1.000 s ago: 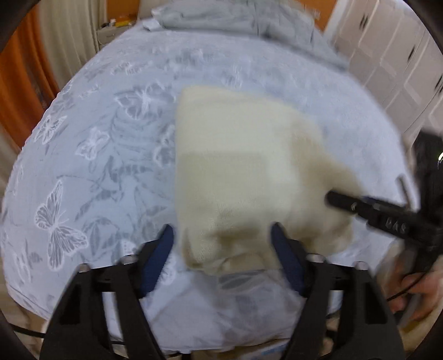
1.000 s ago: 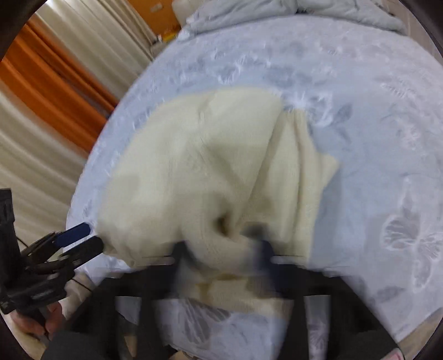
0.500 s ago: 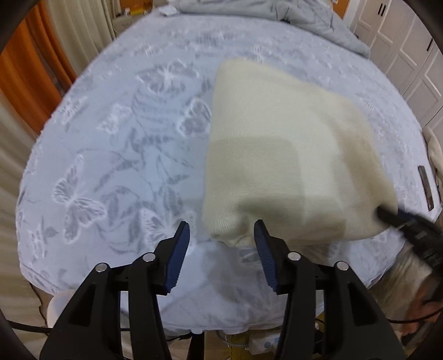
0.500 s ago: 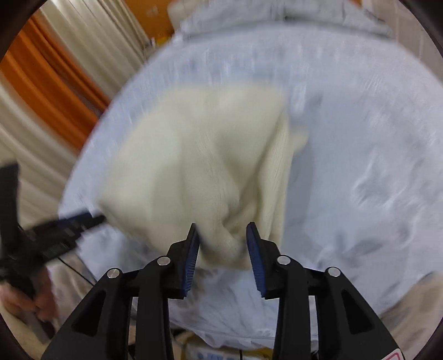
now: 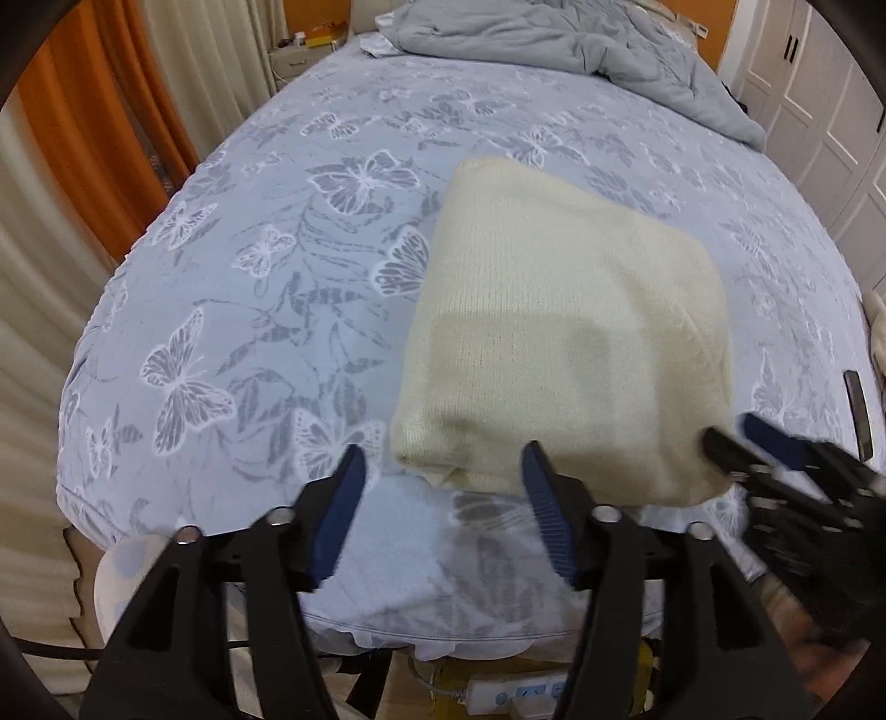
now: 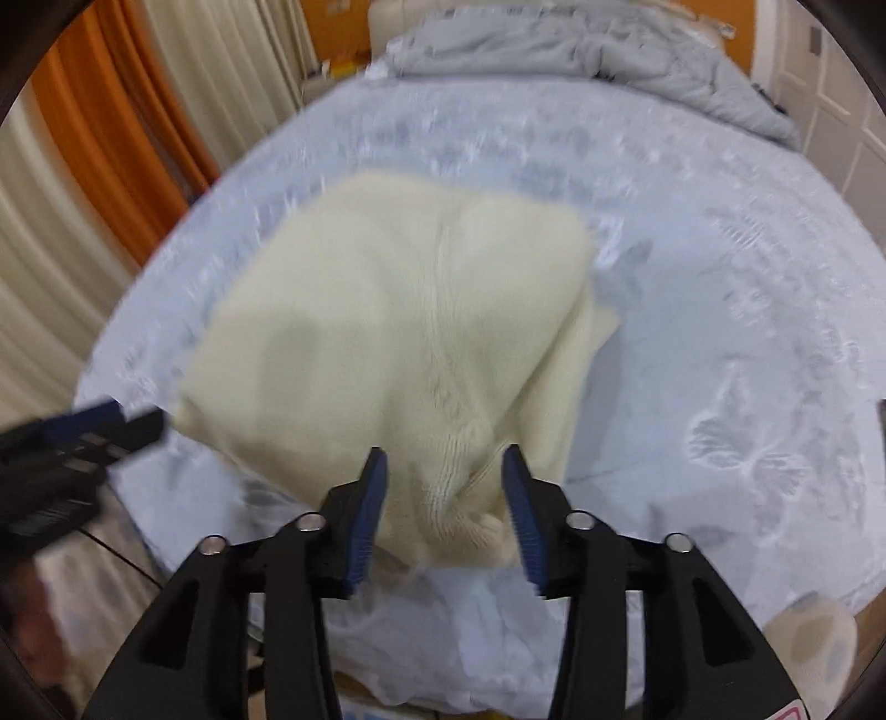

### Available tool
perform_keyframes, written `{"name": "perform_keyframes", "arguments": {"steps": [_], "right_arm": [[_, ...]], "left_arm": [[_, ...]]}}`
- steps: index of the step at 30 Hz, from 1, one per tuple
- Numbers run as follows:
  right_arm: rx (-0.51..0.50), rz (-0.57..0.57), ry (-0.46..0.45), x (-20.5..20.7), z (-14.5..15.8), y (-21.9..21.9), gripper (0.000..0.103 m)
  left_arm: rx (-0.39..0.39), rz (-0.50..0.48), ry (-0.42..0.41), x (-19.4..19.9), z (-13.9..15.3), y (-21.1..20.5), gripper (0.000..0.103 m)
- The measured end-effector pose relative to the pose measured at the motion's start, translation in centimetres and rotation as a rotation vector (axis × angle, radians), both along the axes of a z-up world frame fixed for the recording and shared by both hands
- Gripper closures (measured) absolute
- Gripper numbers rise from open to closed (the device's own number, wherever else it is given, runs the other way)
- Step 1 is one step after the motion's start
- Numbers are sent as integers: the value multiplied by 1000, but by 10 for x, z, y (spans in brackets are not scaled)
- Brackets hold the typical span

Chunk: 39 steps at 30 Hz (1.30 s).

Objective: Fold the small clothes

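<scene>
The folded cream knitted sweater point(image 5: 565, 343) lies near the bed's near edge. Both the left gripper point(image 5: 443, 498) and right gripper point(image 6: 443, 498) are opening, holding nothing. Best to pull back gently so the fold stays flat.

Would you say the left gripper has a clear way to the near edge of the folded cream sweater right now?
Probably yes: the left gripper, jaws opening and empty, points at the cream sweater's near left corner with only bedspread between; the right gripper sits at the other corner.

We are in a home bedroom: butterfly-print bed sheet point(image 5: 266, 310), rumpled grey duvet point(image 5: 565, 50), orange curtains point(image 5: 83, 133), white wardrobe doors point(image 5: 830, 111).
</scene>
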State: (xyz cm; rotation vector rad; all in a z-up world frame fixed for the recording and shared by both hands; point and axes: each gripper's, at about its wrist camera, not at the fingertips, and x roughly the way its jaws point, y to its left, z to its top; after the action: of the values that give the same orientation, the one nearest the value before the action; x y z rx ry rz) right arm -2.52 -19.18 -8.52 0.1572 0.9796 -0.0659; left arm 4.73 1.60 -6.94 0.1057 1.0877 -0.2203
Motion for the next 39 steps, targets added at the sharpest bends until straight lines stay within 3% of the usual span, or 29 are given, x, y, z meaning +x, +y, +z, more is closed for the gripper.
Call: {"name": "perform_keyframes", "arguments": {"steps": [2,5,7,12,15,19,28,39], "right_arm": [[-21,-36,-22,-6,16,0,32],[-29,-99,-43,-19,21,-6,28],[-32,-138,-50,-27,22,-8,24],[-80,-196,-39,-43,18,-7,18],[-81,-202,-37,-53,11,-8,18],[-97,-191,-26,-62,1,-3,18],[-161,-152,-43,-71,1,18,17],[-155,-154,-42,-73,1,20,17]], "left_arm": [[18,6,-30,-3,2,-4,35],[11,5,-87,-12,10,-8,20],[10,14,-136,-20,16,-10,16],[33,47,-203,-32,18,-16,15],[15,57,-214,-40,14,-18,15],[53,37,-232,-51,4,-27,15],[77,42,-216,-64,-5,-31,15],[69,68,-207,-66,-6,-27,15]]}}
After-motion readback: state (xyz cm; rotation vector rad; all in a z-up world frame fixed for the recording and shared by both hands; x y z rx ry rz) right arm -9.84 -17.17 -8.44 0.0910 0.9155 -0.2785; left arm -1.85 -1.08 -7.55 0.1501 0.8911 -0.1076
